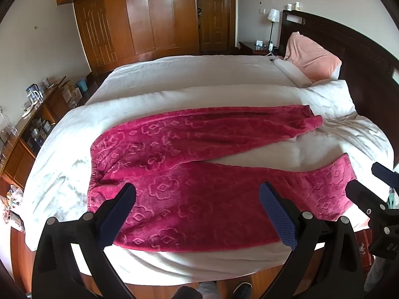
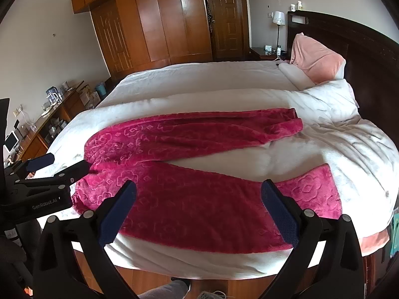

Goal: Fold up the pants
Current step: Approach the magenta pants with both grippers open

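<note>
Magenta fleece pants (image 1: 174, 144) with a raised flower pattern lie flat on the white bed (image 1: 189, 74), waistband to the left and both legs spread apart toward the right. My left gripper (image 1: 198, 194) hangs open above the near leg close to the waistband, nothing between its blue pads. In the right wrist view the same pants (image 2: 189, 132) fill the middle. My right gripper (image 2: 198, 189) stands open over the near leg, holding nothing. The left gripper (image 2: 62, 164) shows at that view's left edge by the waistband, and the right gripper (image 1: 371, 182) shows at the left wrist view's right edge near the leg cuff.
A pink pillow (image 1: 311, 57) leans on the dark headboard (image 1: 369, 57) at the right. A wooden wardrobe (image 1: 149, 17) fills the back wall. A low cabinet (image 1: 30, 129) with clutter runs along the left. A lamp (image 1: 273, 16) stands on the nightstand. A person's feet (image 1: 207, 290) are on the wood floor.
</note>
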### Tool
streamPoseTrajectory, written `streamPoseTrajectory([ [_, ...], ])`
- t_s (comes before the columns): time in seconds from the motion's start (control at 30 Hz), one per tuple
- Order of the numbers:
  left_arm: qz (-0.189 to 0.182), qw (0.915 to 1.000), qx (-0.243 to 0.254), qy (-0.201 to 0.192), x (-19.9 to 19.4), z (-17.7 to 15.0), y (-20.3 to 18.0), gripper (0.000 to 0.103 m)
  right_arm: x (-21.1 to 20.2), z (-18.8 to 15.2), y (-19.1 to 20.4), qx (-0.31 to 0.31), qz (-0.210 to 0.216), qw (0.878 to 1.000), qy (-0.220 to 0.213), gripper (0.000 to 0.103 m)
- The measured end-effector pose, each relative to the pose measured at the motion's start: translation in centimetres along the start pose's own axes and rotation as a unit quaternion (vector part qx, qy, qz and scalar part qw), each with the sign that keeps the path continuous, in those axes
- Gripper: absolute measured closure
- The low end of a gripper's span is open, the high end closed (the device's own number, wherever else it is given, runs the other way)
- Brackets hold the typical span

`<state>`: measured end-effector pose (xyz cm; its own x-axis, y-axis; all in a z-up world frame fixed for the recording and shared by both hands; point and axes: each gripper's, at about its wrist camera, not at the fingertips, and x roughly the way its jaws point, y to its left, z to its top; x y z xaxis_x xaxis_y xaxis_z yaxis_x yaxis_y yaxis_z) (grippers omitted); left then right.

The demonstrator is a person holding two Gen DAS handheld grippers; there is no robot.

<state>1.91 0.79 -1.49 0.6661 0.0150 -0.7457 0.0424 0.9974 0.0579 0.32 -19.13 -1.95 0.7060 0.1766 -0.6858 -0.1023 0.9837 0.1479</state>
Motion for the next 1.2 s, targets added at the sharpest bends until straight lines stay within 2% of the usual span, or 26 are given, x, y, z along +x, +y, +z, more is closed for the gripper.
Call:
streamPoseTrajectory([
  [0.8, 0.017, 0.9997, -0.004, 0.019, 3.6, 1.9, 3.2, 0.005, 4.6, 2.1, 1.8, 0.019, 0.002, 1.0, 0.024, 0.003],
  [0.9, 0.014, 0.9995, -0.008, 0.027, 4.6, 2.3, 4.0, 0.005, 5.6, 2.3, 1.5, 0.03, -0.015, 0.999, 0.026, 0.003],
  [1.0, 0.011, 0.9992, -0.011, 0.036, 5.8, 2.8, 4.7, 0.005, 6.1, 2.9, 1.9, 0.009, -0.048, 0.999, 0.003, 0.003],
  [1.2, 0.0, 0.9983, -0.012, 0.057, 8.5, 3.8, 5.5, 0.005, 8.6, 3.9, 2.3, 0.007, -0.053, 0.998, 0.021, 0.003],
])
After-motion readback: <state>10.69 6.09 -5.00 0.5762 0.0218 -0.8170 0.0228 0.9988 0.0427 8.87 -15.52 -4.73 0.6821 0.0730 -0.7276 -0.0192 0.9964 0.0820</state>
